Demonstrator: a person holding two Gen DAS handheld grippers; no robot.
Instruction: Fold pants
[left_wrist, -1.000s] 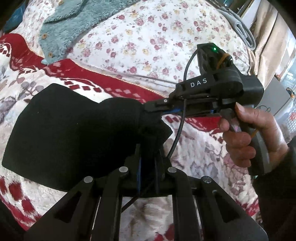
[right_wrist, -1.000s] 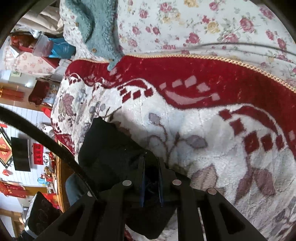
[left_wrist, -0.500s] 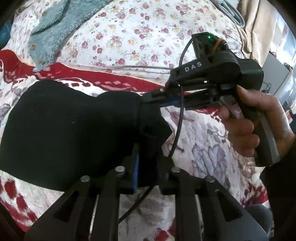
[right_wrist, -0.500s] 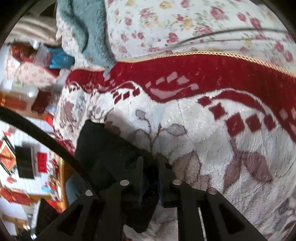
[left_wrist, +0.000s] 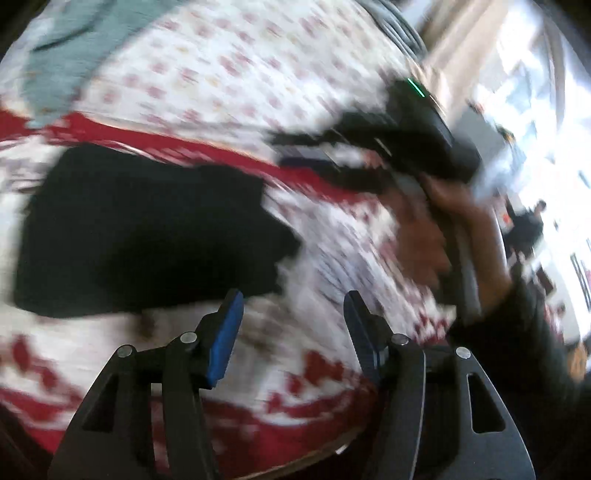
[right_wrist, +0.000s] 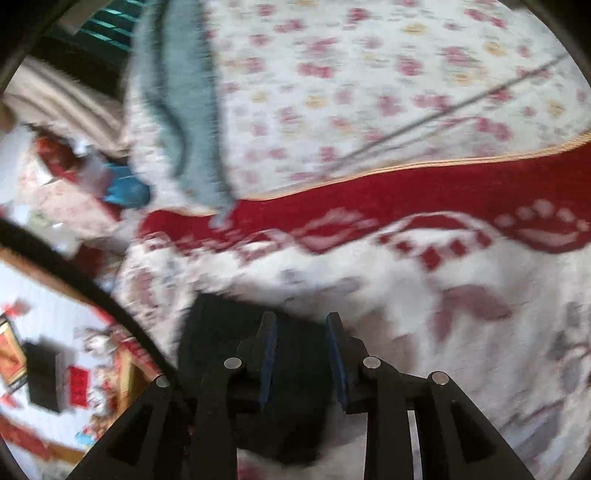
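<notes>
The black pants (left_wrist: 140, 229) lie folded in a flat bundle on the red and white blanket (left_wrist: 332, 373). My left gripper (left_wrist: 293, 308) is open and empty, just in front of the bundle's near right edge. My right gripper (right_wrist: 301, 325) is open, its fingers over the bundle's edge (right_wrist: 221, 332) without holding it. In the left wrist view the right gripper (left_wrist: 295, 151) is blurred, held by a hand above the blanket, right of the pants.
A floral quilt (right_wrist: 369, 85) covers the far side of the bed. A teal fleece garment (right_wrist: 181, 110) lies on it at the left. A black cable (right_wrist: 74, 273) crosses the right wrist view. Room furniture shows past the bed's edge (right_wrist: 44, 362).
Both grippers have let go of the pants and opened. Both have pulled back from the bundle, which now lies on the blanket. The views are blurred by motion.
</notes>
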